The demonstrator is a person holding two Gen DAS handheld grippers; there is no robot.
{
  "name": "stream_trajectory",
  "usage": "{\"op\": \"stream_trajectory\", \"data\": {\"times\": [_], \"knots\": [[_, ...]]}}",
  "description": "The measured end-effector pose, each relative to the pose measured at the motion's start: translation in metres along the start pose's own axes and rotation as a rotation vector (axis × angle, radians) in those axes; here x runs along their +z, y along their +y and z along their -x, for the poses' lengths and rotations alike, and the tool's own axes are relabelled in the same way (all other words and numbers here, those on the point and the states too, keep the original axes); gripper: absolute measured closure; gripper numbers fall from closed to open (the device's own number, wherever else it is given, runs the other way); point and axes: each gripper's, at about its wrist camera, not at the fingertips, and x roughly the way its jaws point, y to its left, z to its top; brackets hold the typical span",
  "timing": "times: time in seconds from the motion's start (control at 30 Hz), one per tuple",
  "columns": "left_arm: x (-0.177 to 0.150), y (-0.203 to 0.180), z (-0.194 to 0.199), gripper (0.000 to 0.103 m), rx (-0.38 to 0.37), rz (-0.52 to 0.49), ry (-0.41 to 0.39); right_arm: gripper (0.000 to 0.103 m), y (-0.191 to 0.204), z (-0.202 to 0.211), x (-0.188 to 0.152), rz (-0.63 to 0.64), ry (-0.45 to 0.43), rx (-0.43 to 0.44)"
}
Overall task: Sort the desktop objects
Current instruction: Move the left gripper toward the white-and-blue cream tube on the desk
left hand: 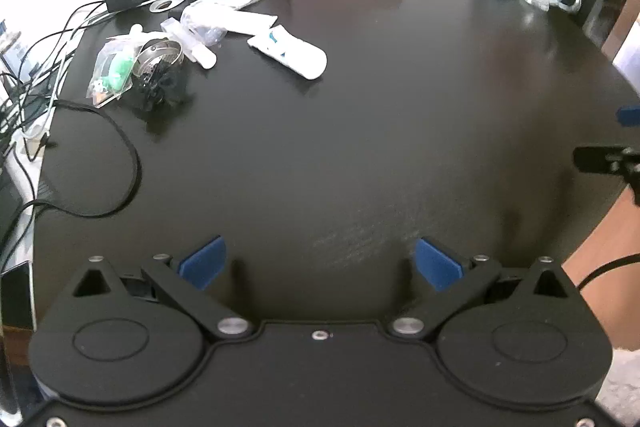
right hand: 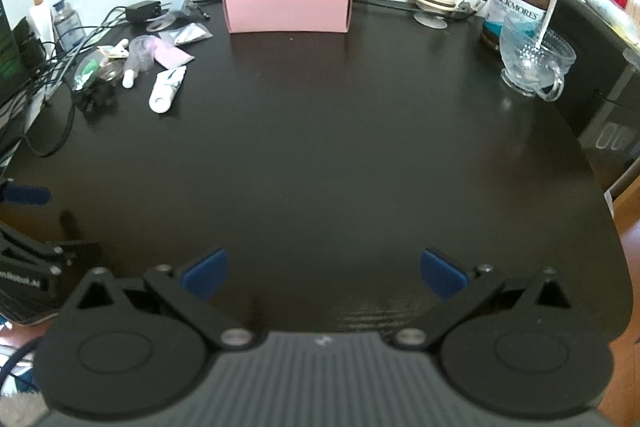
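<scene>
**Reaching for the clutter, both grippers empty**

The left gripper point(left hand: 320, 261) and right gripper point(right hand: 323, 273) are hovering over the bare dark table point(right hand: 320, 155), fingers spread apart, gripping nothing. The white tube point(left hand: 290, 53) is lying far left among packets, well apart from the open pink box point(right hand: 288, 3). Best approach: left gripper descending squarely across the tube's width.
</scene>
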Motion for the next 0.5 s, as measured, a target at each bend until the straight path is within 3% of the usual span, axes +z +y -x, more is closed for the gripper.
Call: {"op": "stream_trajectory", "data": {"times": [0.5], "knots": [[0.021, 0.006, -0.002, 0.000, 0.041, 0.001, 0.010, 0.001, -0.030, -0.042, 0.045, 0.032, -0.009, 0.117]]}}
